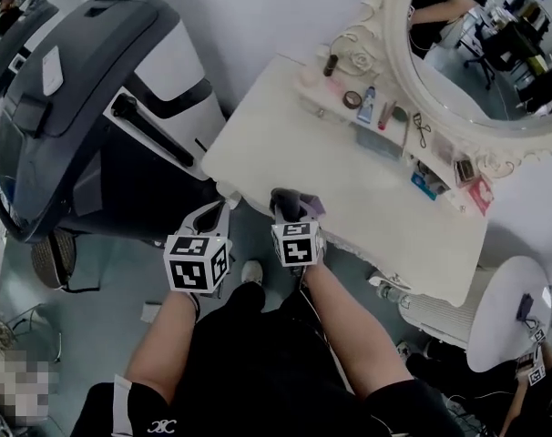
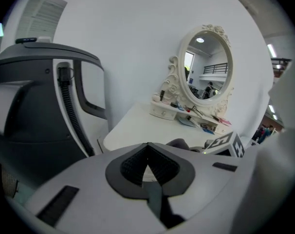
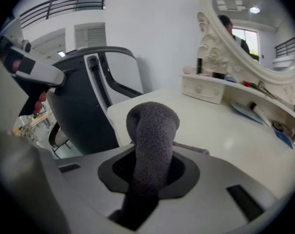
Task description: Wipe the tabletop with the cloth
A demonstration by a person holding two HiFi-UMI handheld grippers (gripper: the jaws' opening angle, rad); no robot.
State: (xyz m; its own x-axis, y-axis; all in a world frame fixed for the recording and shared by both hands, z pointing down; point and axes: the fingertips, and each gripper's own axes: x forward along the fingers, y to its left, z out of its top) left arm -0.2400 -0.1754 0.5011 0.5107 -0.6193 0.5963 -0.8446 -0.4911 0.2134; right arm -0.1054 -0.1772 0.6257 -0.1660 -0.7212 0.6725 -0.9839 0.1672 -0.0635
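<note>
The white tabletop (image 1: 349, 185) stretches from its near left corner to the mirror. My right gripper (image 1: 294, 209) sits at the table's near edge, shut on a dark grey cloth (image 3: 152, 130) that stands up in a rolled bulge between the jaws. The cloth (image 1: 292, 202) pokes out over the edge of the table. My left gripper (image 1: 219, 211) hovers just left of it, off the table's corner, with its jaws closed to a point and nothing between them. In the left gripper view the cloth (image 2: 179, 143) shows beside the right gripper's marker cube (image 2: 226, 143).
A large grey and white hooded machine (image 1: 85, 107) stands close to the table's left side. An ornate white oval mirror (image 1: 476, 53) rises at the back, with a low shelf of cosmetics (image 1: 385, 116) before it. A round white stool (image 1: 508, 312) is at the right.
</note>
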